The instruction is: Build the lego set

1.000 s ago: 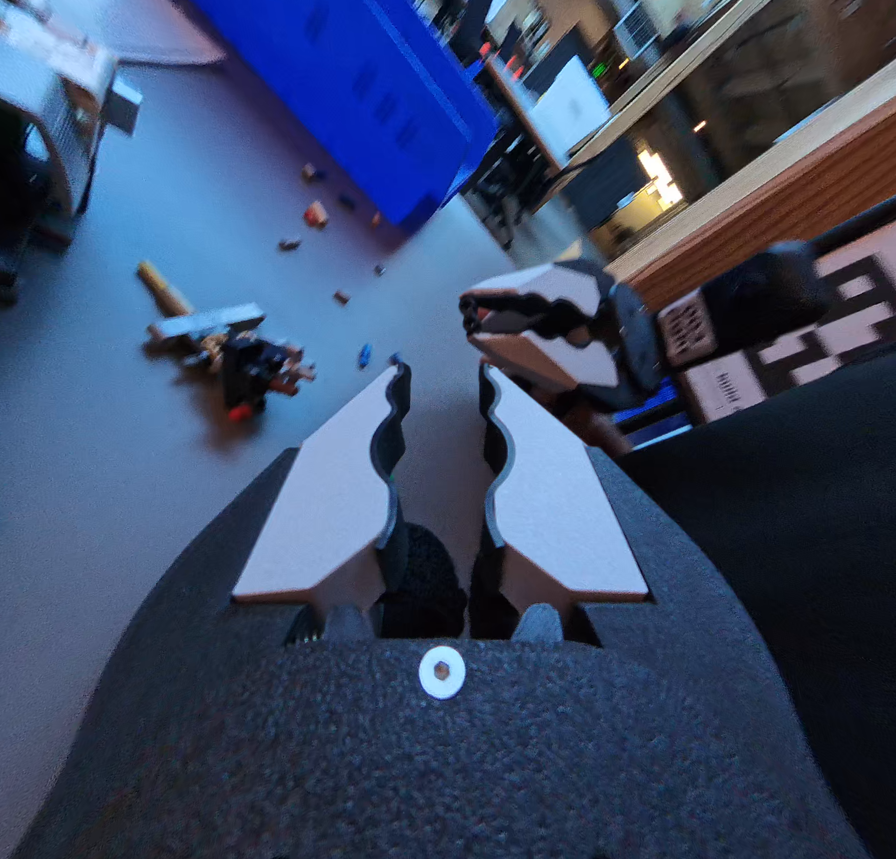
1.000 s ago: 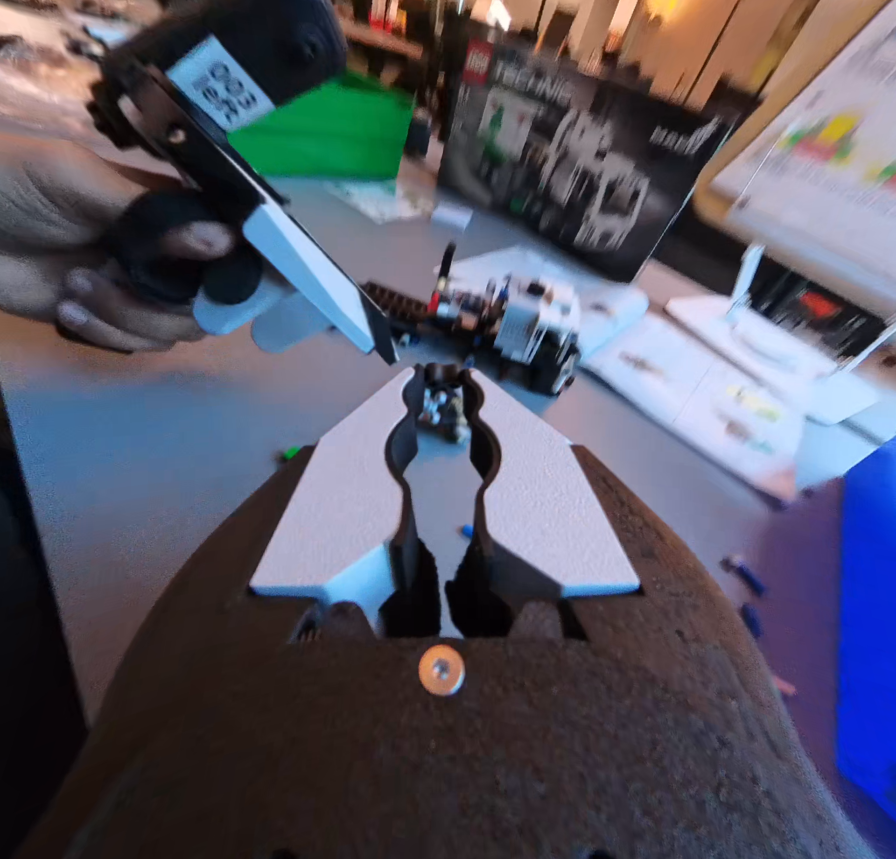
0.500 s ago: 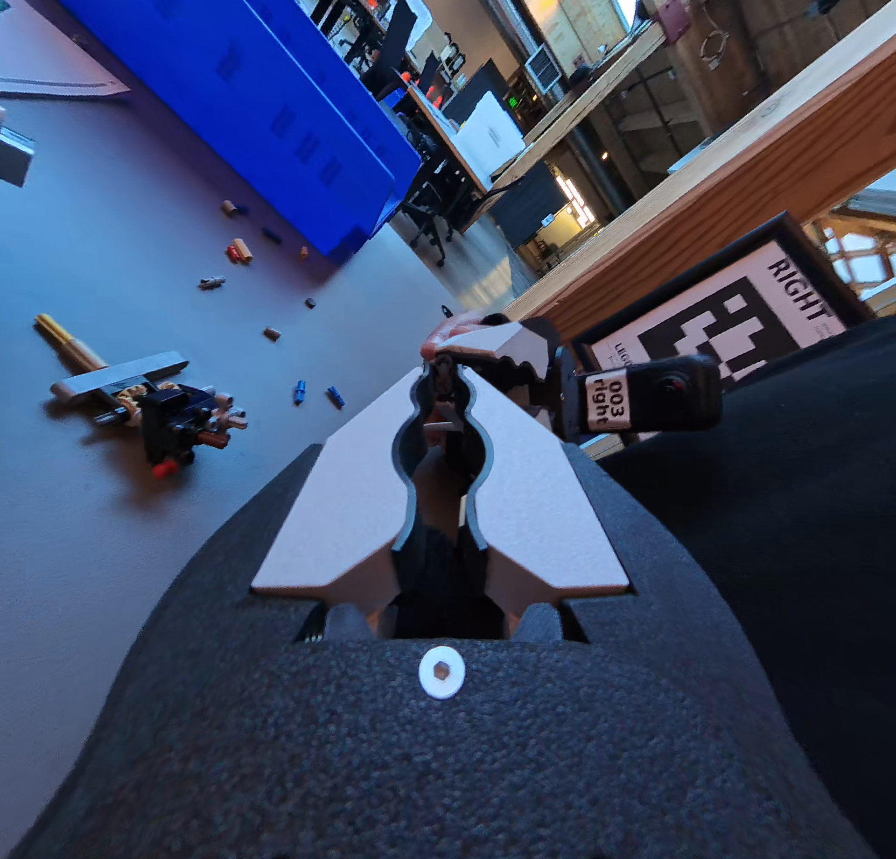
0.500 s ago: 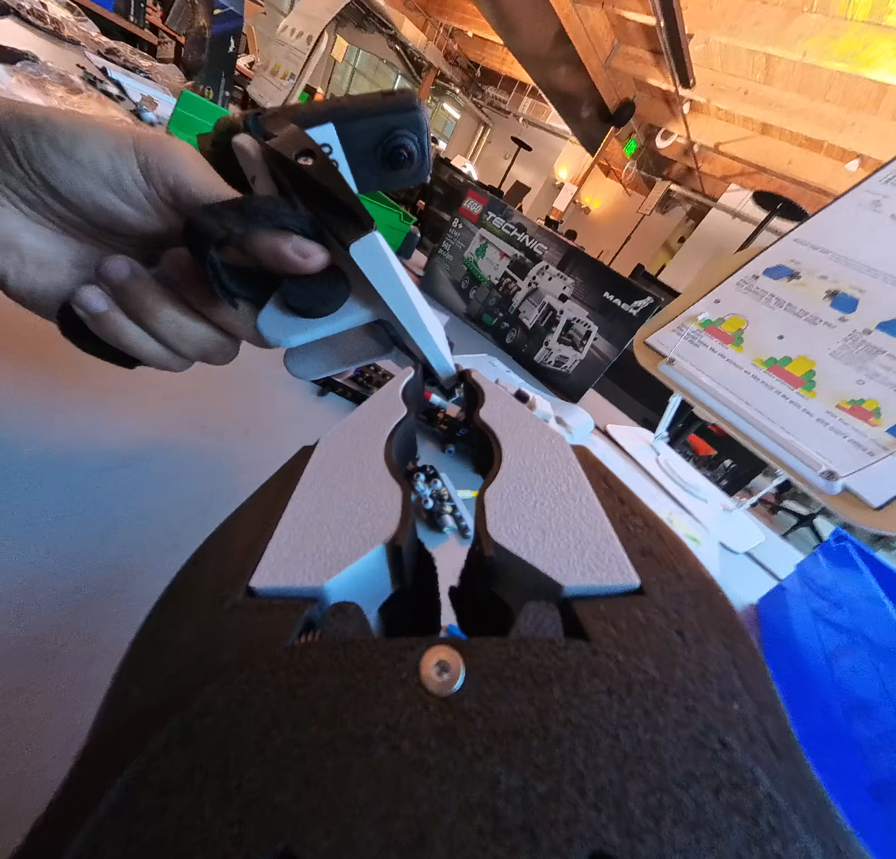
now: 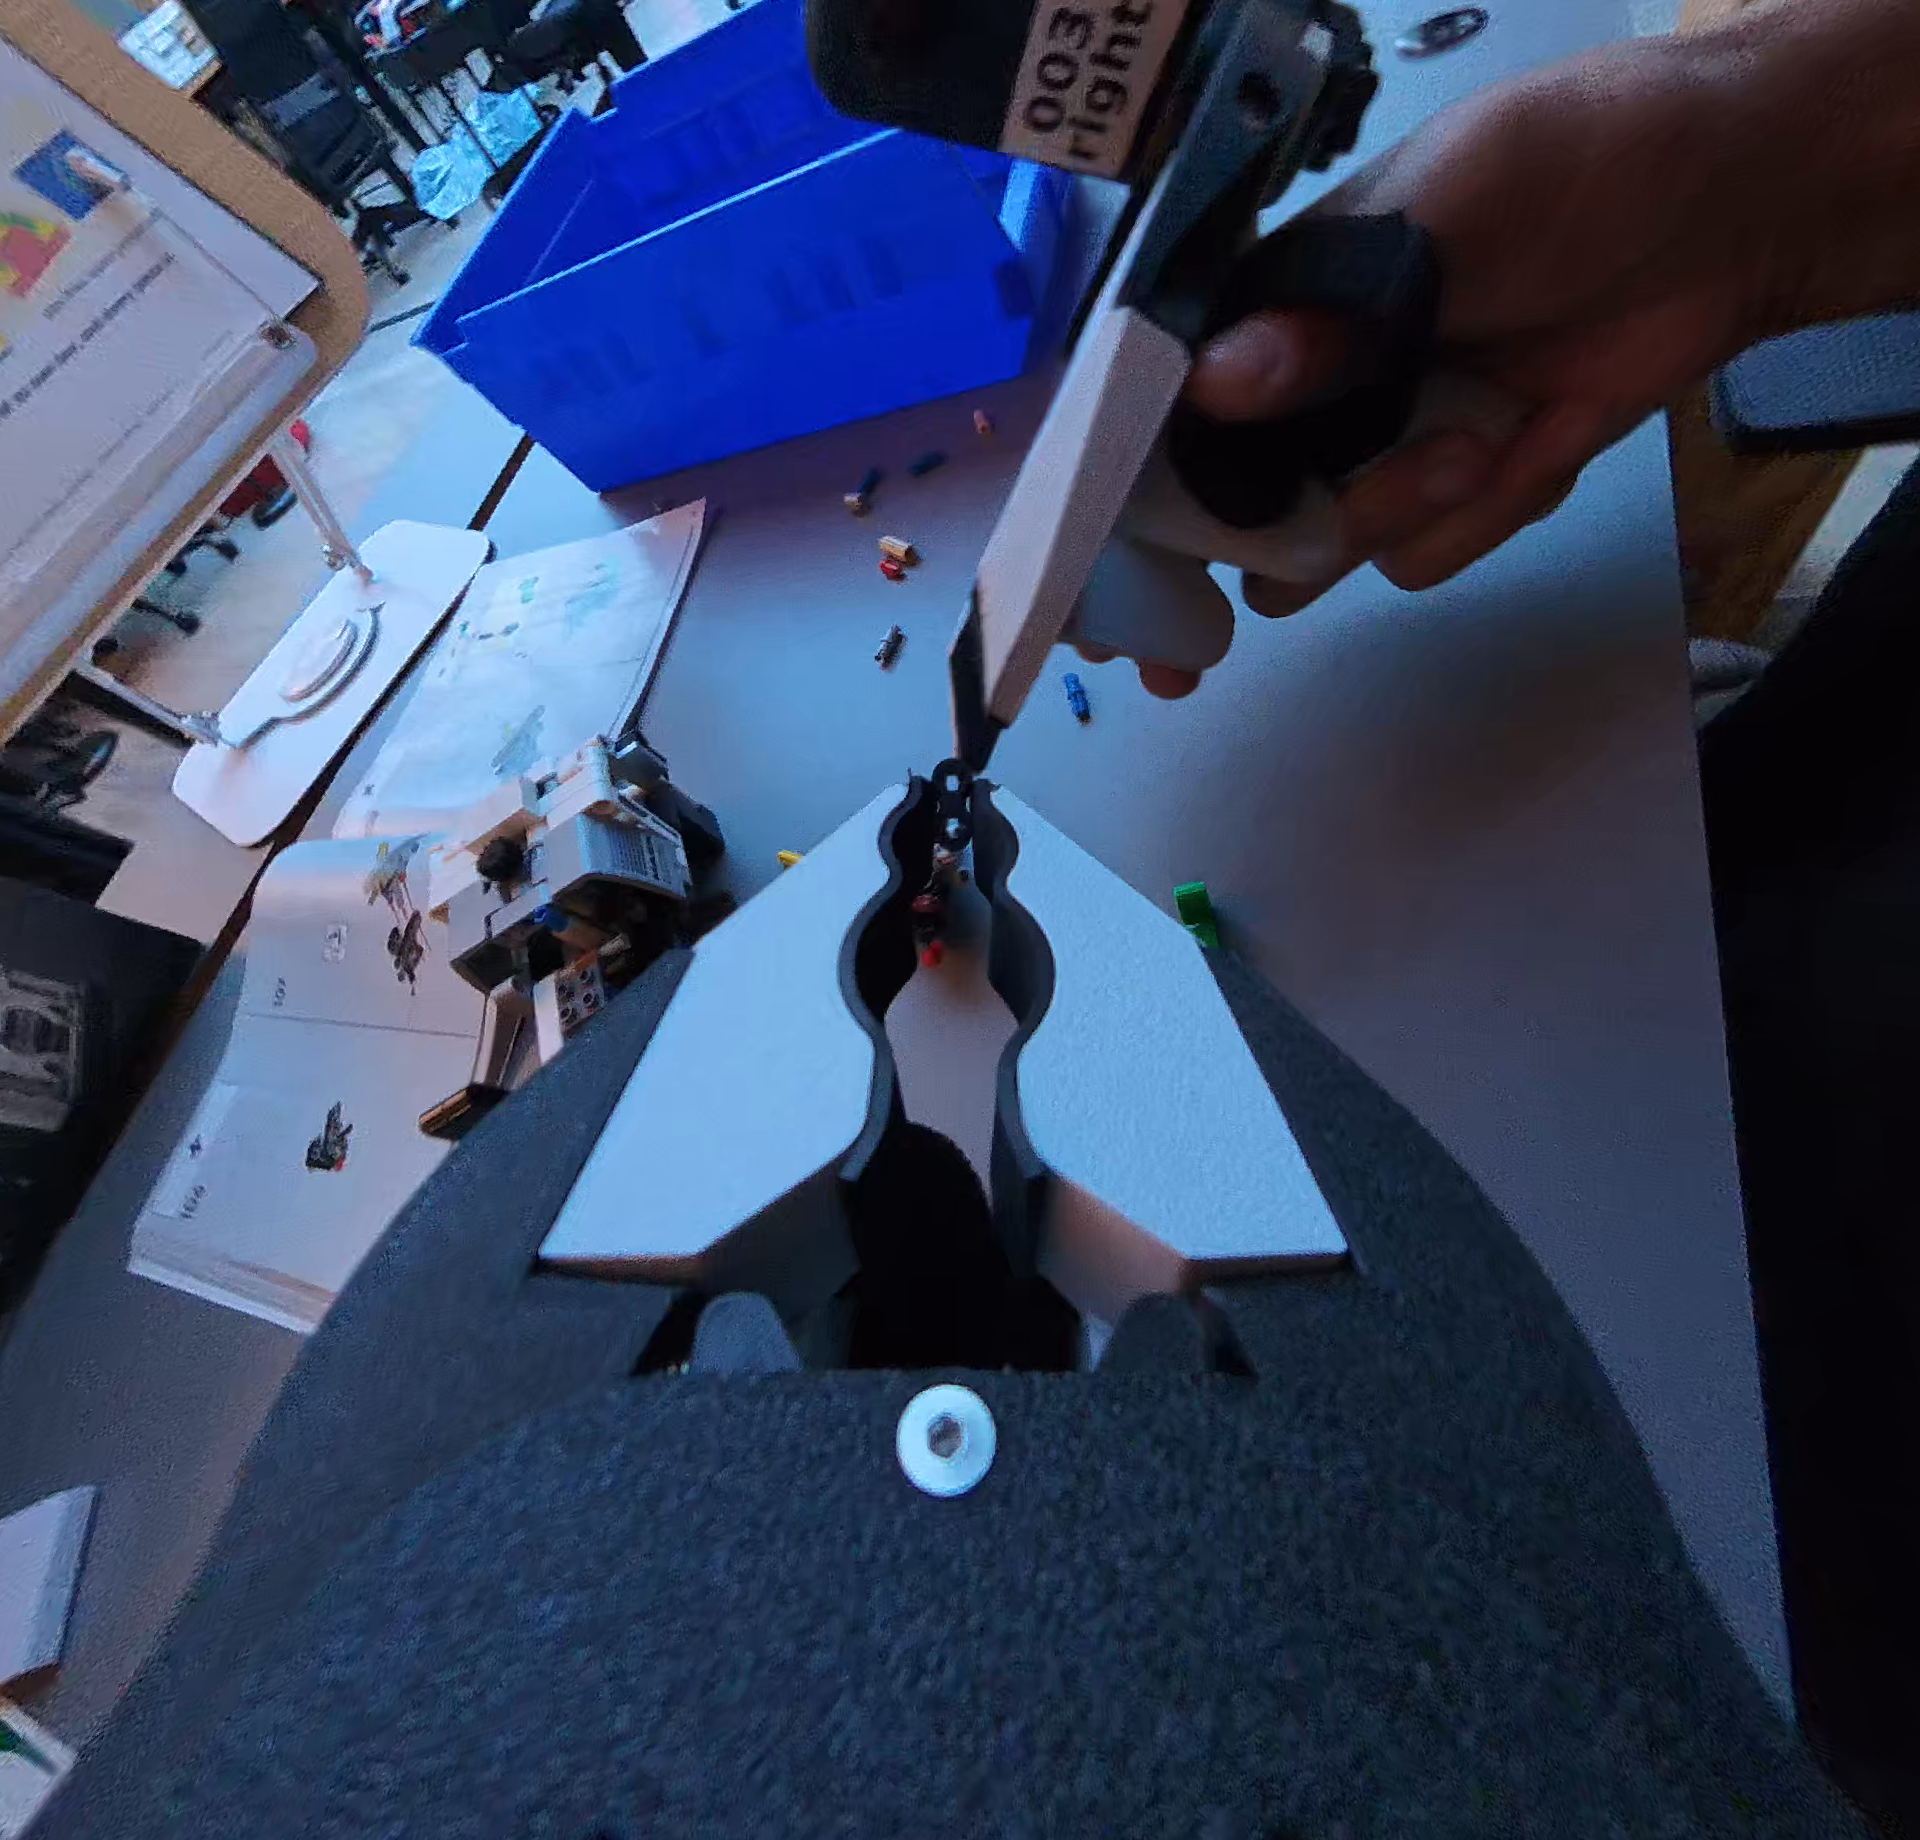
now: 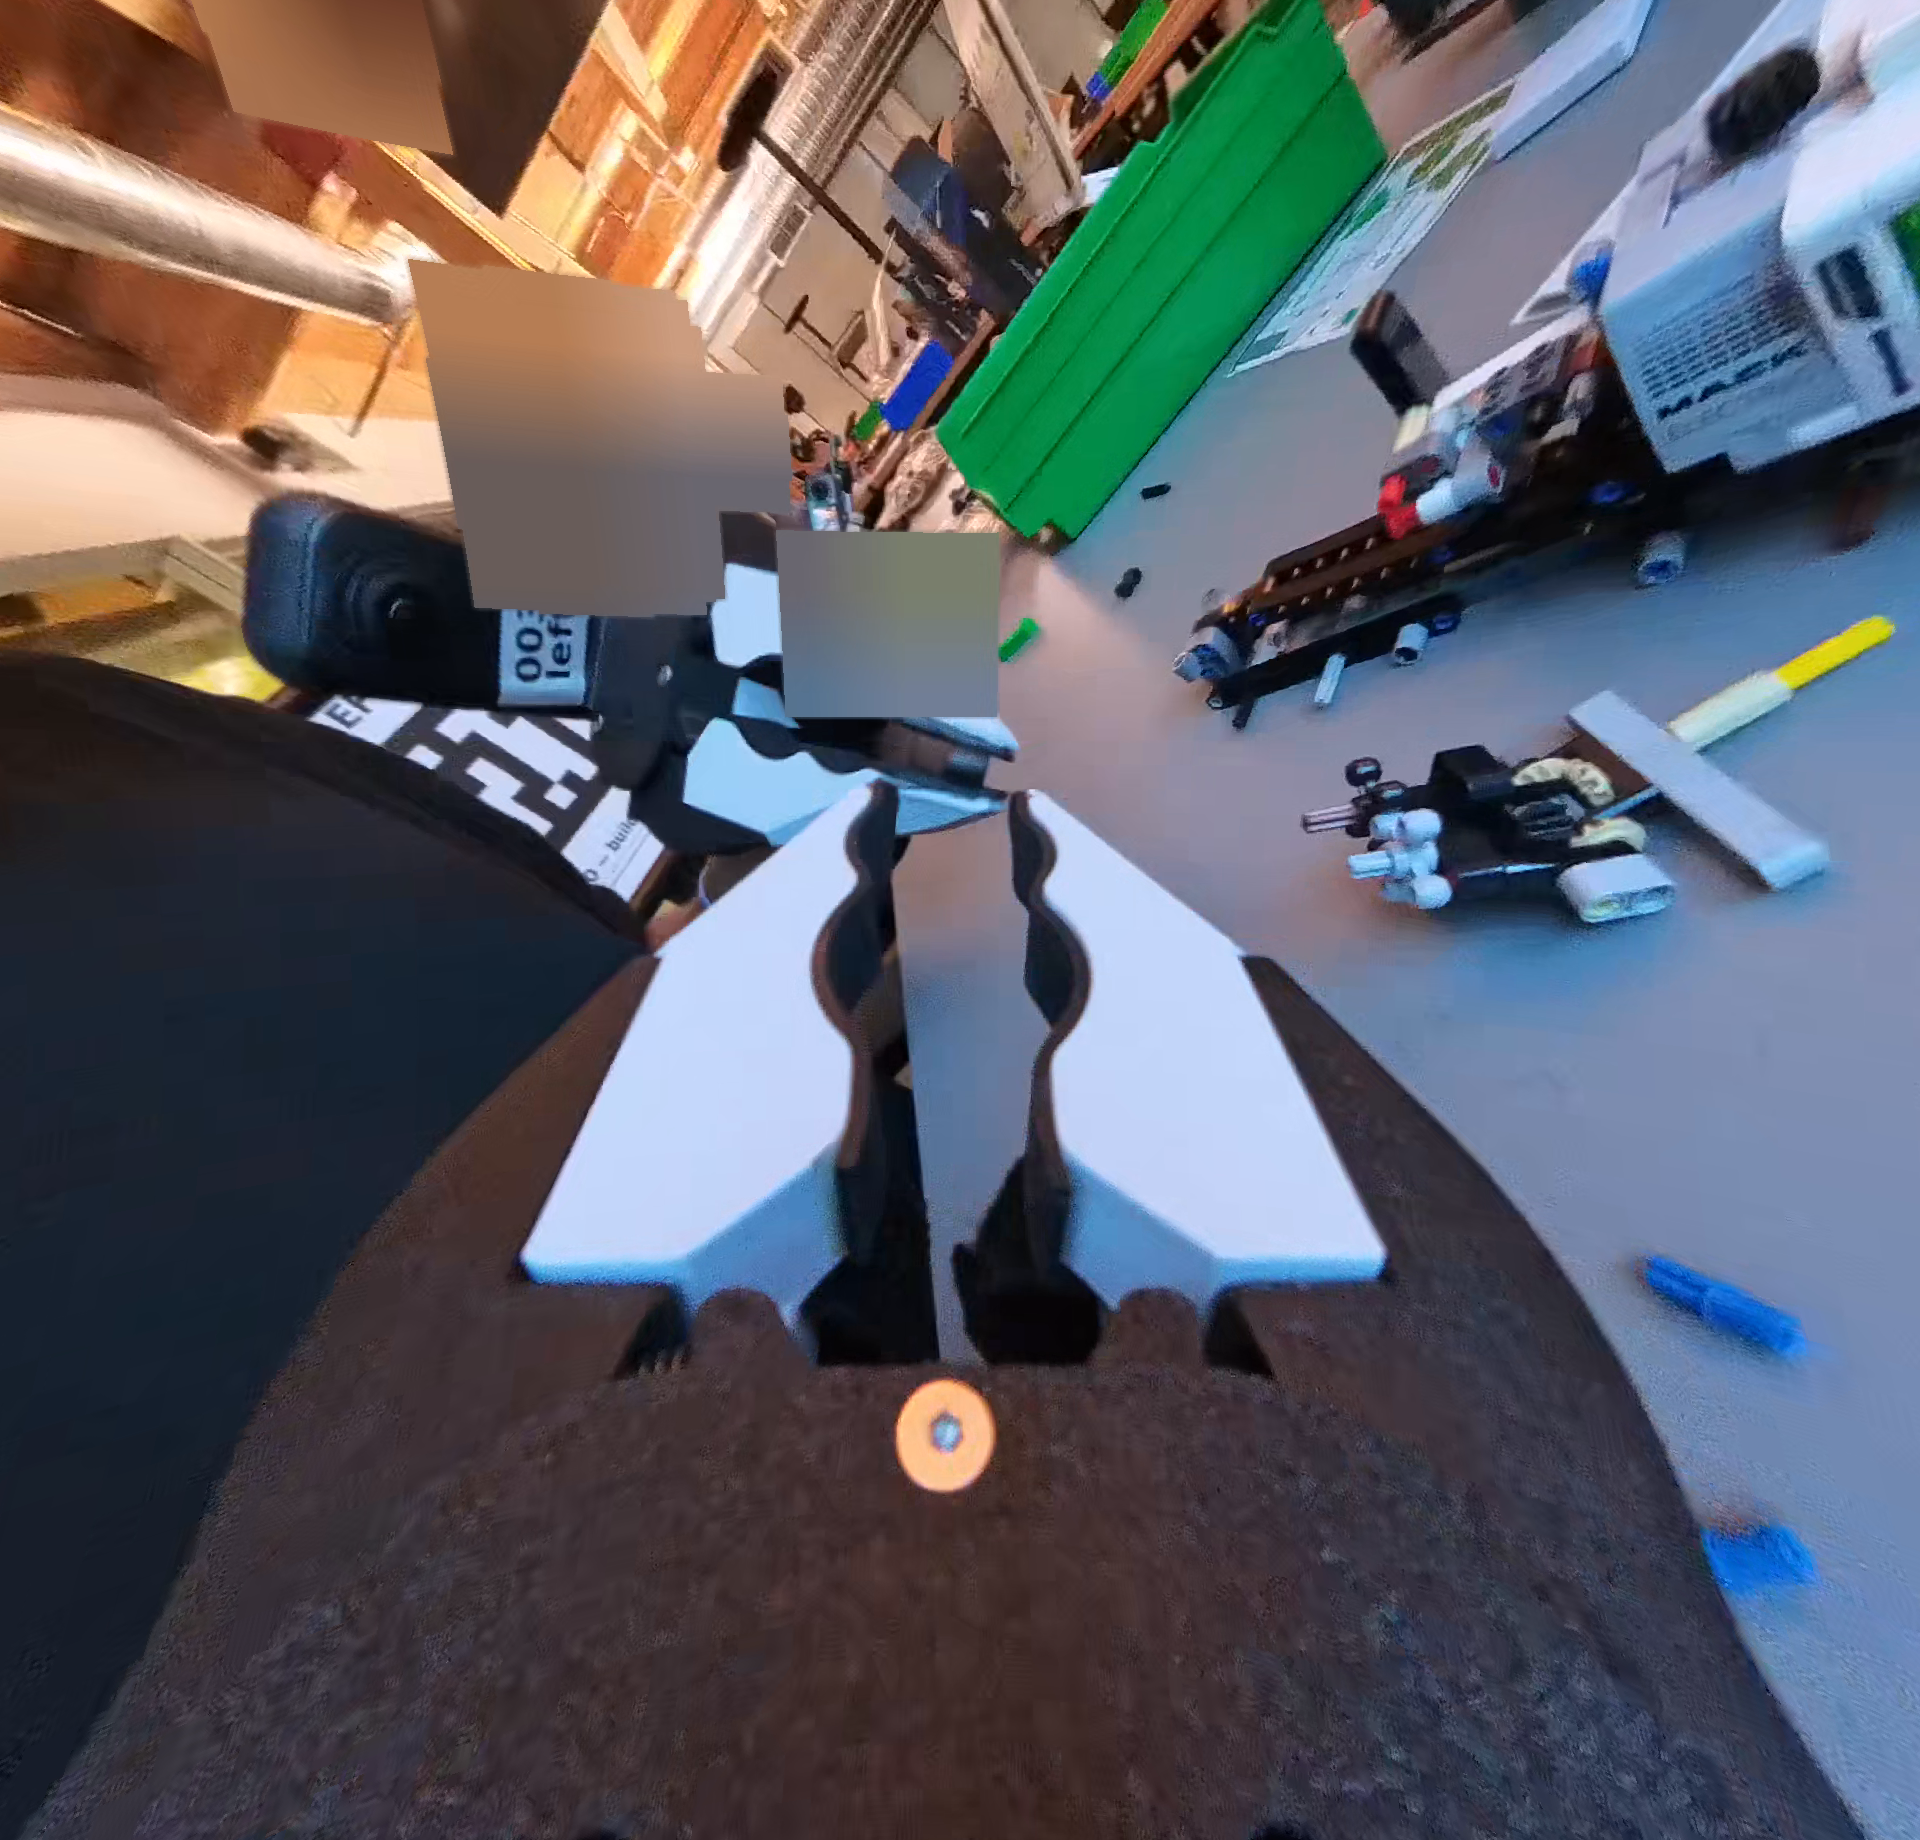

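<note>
Your left gripper [image 5: 951,798] has its jaws nearly closed, pinching a small black lego link piece [image 5: 952,811] at the very tips; a short black part with red ends [image 5: 928,923] shows in the gap behind it, can't tell if that one is held or lying on the counter [image 5: 1455,959].

Your right gripper [image 6: 951,803] has its jaws parted with nothing between them. In the left wrist view its tip [image 5: 977,725] sits just above the link piece, almost touching; your right hand [image 5: 1507,336] wraps the handle.

Partly built white lego truck [image 5: 566,886] rests on the open instruction booklet [image 5: 312,1011], left of the left gripper. Black-and-white lego subassembly [image 6: 1496,840] lies on the counter right of the right gripper, touching a grey beam [image 6: 1694,788] with a yellow-tipped axle [image 6: 1787,678] beside it.

Blue bin [image 5: 748,304] at the far edge, loose pins [image 5: 894,554] in front of it. Green bin [image 6: 1174,304] behind the long black chassis [image 6: 1340,585]. Small green brick [image 5: 1193,907] just right of your left jaws.
</note>
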